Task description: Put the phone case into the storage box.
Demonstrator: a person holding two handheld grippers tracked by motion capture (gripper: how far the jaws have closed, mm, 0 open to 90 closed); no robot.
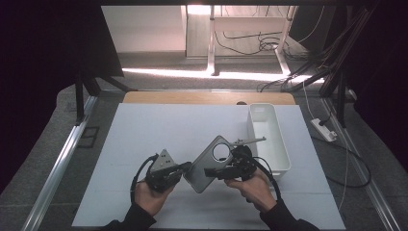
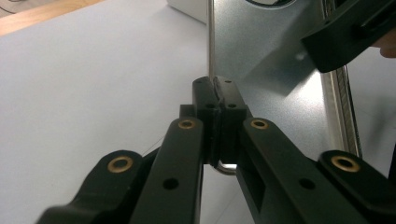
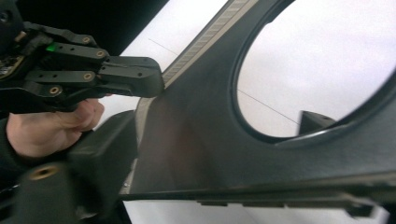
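The left tool (image 1: 185,167) clamps the metal plate's (image 1: 204,168) edge to steady it beside the white bin (image 1: 284,159) while the right tool (image 1: 211,172), partly open, straddles its opposite side.

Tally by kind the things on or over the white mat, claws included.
Metal plate with round hole: 1
White bin: 1
Claws, left claw and right claw: 2
Total: 4
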